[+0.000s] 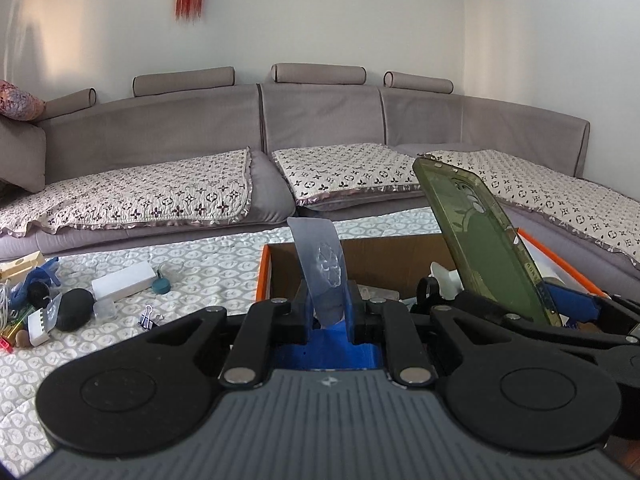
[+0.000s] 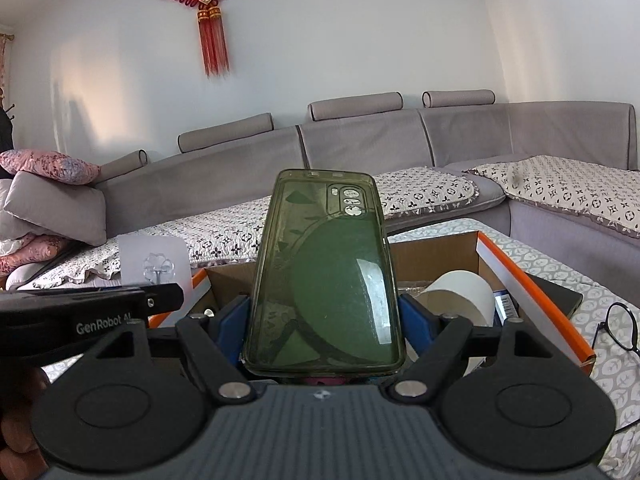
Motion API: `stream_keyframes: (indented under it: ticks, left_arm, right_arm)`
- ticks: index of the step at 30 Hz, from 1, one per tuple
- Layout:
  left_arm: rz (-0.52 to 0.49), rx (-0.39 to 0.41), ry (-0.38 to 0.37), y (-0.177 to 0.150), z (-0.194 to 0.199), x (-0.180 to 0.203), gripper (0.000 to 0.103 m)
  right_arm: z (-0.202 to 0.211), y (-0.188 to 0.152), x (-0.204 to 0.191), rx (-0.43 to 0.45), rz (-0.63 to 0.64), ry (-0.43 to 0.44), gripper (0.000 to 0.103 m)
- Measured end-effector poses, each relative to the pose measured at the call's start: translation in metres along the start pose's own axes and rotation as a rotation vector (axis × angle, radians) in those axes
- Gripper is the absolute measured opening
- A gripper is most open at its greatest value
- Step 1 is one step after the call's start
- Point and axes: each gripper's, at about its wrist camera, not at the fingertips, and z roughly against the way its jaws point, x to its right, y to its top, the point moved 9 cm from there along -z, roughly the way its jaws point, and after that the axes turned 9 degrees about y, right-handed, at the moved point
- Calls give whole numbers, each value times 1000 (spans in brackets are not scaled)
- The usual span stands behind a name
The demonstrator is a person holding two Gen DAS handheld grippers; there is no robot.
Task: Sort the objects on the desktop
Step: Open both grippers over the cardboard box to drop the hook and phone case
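My left gripper (image 1: 329, 312) is shut on a clear adhesive wall hook sheet (image 1: 320, 268), held upright over the near edge of the orange-rimmed cardboard box (image 1: 263, 276). The sheet also shows in the right wrist view (image 2: 154, 260). My right gripper (image 2: 324, 320) is shut on a green translucent phone case (image 2: 326, 280), upright above the same box (image 2: 532, 276). The case shows tilted in the left wrist view (image 1: 488, 244), to the right of my left gripper.
Loose items lie at the table's left: a white box (image 1: 122, 280), black pouch (image 1: 74, 308), binder clip (image 1: 147, 316), teal padlock (image 1: 161, 286). The box holds a white tape roll (image 2: 460, 296). Black glasses (image 2: 618, 328) lie right of it. A grey sofa (image 1: 320, 120) is behind.
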Motion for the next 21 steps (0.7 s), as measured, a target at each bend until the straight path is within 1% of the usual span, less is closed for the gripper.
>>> stream_keyframes:
  ticks: [19,20,21]
  left_arm:
    - [0,-14,12,-3,5,3,18]
    - [3,-12,15,-2,6,3,20]
    - [6,-12,18,-3,6,2,27]
  right_arm:
    - [0,-4,-5,-20,12,0,78]
    - [0,-4,-4,-21,11,-3,78]
    - [0,-4,-4,-21,10,-5,78]
